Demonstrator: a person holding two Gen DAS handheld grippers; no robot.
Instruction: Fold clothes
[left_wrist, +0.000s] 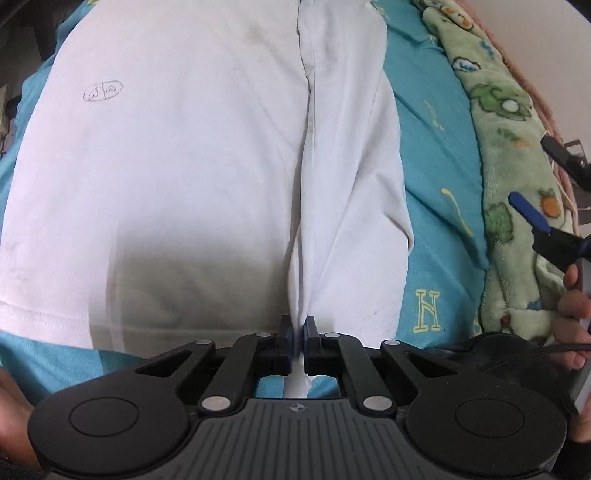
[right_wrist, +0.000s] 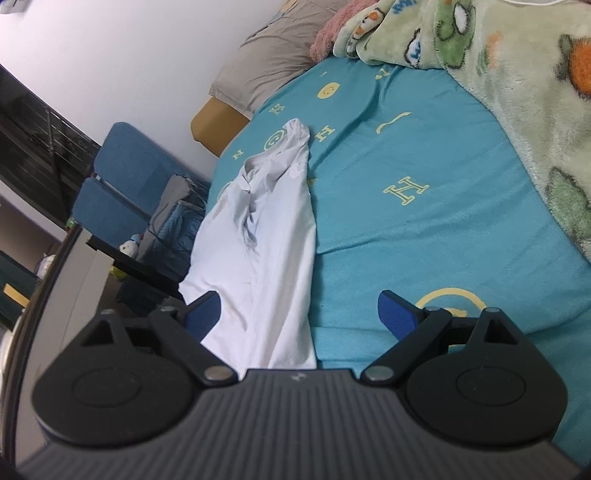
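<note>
Garment: white T-shirt (left_wrist: 184, 177) spread on the bed, over a turquoise sheet (left_wrist: 432, 155) printed with yellow letters and smiley faces.
Garment surface: mostly smooth on its broad panel, with faint grey smudges and a small pen-drawn oval mark (left_wrist: 103, 91) towards one side.
Garment fold: one side is turned over onto the body, leaving a long ridge running up the cloth from the near hem.
Left gripper (left_wrist: 297, 330): low at the near hem, jaws together and clamped on a bunched pinch of the shirt, with a tail of white cloth poking out behind them.
Right gripper (right_wrist: 299, 314): held above the bed, jaws wide apart with nothing between them; one blue pad (right_wrist: 397, 314) over the sheet, the other at the shirt's near edge.
Right hand (left_wrist: 574, 314): bare fingers wrapped round the gripper's handle, seen at the edge of the left wrist view.
Left wrist view only: the pen mark, the clamped hem, and the right gripper's blue tips hovering over the green fleece blanket (left_wrist: 498, 155).
Right wrist view only: the shirt's far end, narrowing to a crumpled collar (right_wrist: 291, 136) well up the bed, a grey pillow (right_wrist: 273, 59) by the wall, and a blue chair (right_wrist: 129, 188) beside the bed.
Blanket: cartoon-printed, heaped along the sheet's far side, apart from the shirt.
</note>
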